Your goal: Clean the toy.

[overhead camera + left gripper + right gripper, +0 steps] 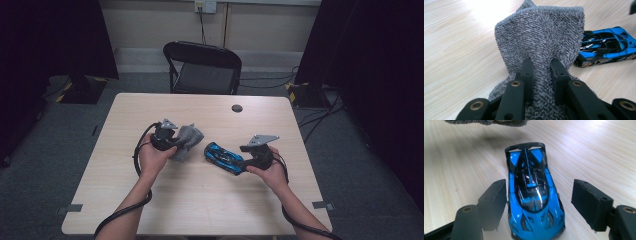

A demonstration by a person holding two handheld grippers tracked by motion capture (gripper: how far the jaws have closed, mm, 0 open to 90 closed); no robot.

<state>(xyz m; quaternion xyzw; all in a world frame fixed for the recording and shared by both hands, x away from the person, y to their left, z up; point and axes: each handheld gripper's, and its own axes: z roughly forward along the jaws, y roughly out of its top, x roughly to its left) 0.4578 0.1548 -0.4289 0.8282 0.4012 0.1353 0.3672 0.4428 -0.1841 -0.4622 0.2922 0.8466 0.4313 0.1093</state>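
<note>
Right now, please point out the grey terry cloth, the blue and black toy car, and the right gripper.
grey terry cloth (541,32), left gripper view, upper fold.
blue and black toy car (531,187), right gripper view, roof.
right gripper (537,203), right gripper view, between fingertips.

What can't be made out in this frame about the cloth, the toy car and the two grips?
- Grey cloth: its lower part is hidden behind the left gripper in the left gripper view; the right gripper view's top edge cuts it off.
- Blue toy car: its near end runs past the right gripper view's bottom edge.
- Right gripper: whether the left pad touches the car is unclear.
- High view: car details too small.
</note>
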